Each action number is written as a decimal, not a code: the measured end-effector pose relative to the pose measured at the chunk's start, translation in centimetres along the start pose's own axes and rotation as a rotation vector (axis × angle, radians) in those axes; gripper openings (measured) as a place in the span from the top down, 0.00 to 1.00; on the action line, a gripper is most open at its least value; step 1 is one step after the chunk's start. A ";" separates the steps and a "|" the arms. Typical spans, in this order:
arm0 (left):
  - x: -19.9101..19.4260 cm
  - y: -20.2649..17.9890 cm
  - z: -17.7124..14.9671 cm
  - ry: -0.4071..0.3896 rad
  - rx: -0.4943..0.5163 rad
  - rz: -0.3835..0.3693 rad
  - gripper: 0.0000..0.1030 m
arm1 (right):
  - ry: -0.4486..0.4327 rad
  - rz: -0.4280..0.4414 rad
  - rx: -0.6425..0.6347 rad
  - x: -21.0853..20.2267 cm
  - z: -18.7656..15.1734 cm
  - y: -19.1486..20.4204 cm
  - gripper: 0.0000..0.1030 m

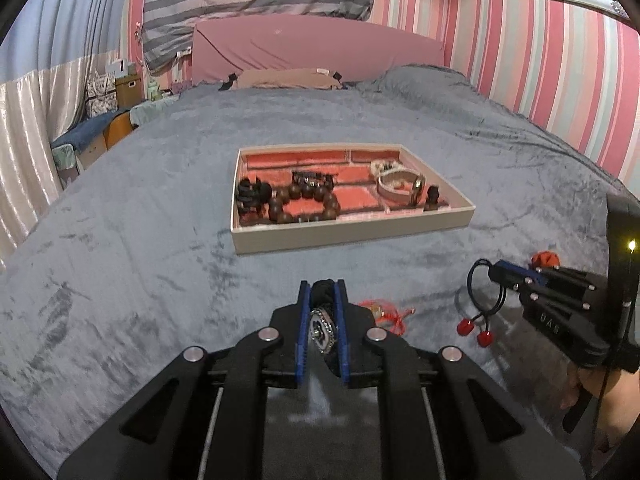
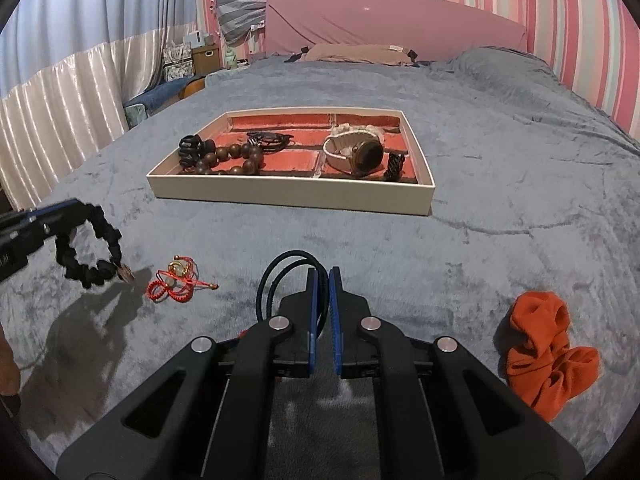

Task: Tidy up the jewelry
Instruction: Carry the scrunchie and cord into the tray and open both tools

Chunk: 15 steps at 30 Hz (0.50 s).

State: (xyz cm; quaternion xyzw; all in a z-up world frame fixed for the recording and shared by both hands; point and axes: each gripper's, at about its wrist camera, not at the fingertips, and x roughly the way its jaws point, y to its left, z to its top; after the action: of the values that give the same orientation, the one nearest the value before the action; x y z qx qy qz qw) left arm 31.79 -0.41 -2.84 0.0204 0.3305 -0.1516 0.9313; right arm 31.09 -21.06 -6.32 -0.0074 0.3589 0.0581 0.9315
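Note:
A cream jewelry tray [image 1: 352,232] [image 2: 288,196] with red compartments lies on the grey bed. It holds a brown bead bracelet [image 1: 304,204] [image 2: 236,160], a black clip [image 1: 250,196], a watch [image 2: 360,152] and other pieces. My left gripper [image 1: 323,286] is shut on a black braided bracelet with a metal charm [image 1: 322,328]; it also shows in the right wrist view [image 2: 90,248], lifted above the blanket. My right gripper [image 2: 323,274] [image 1: 496,270] is shut on a black elastic hair tie with red beads [image 1: 476,326] [image 2: 280,280].
A red cord bracelet [image 2: 176,284] [image 1: 380,312] lies on the blanket between the grippers. An orange scrunchie [image 2: 548,356] lies at the right. A pink headboard [image 1: 316,48] and a pillow [image 1: 288,78] stand beyond the tray.

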 end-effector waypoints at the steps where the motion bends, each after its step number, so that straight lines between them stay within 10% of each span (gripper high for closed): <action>1: -0.1 0.1 0.4 -0.006 -0.001 0.000 0.88 | -0.002 -0.001 -0.001 -0.1 0.1 -0.1 0.94; 15: 2.7 0.9 7.0 -0.036 0.024 0.071 0.88 | -0.060 -0.032 0.001 1.1 6.6 -1.9 0.94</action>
State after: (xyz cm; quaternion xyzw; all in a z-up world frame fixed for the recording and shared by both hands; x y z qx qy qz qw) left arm 38.34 -1.29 0.92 0.0406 0.3110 -0.1230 0.9416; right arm 36.54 -22.45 -2.21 -0.0111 0.3305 0.0433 0.9427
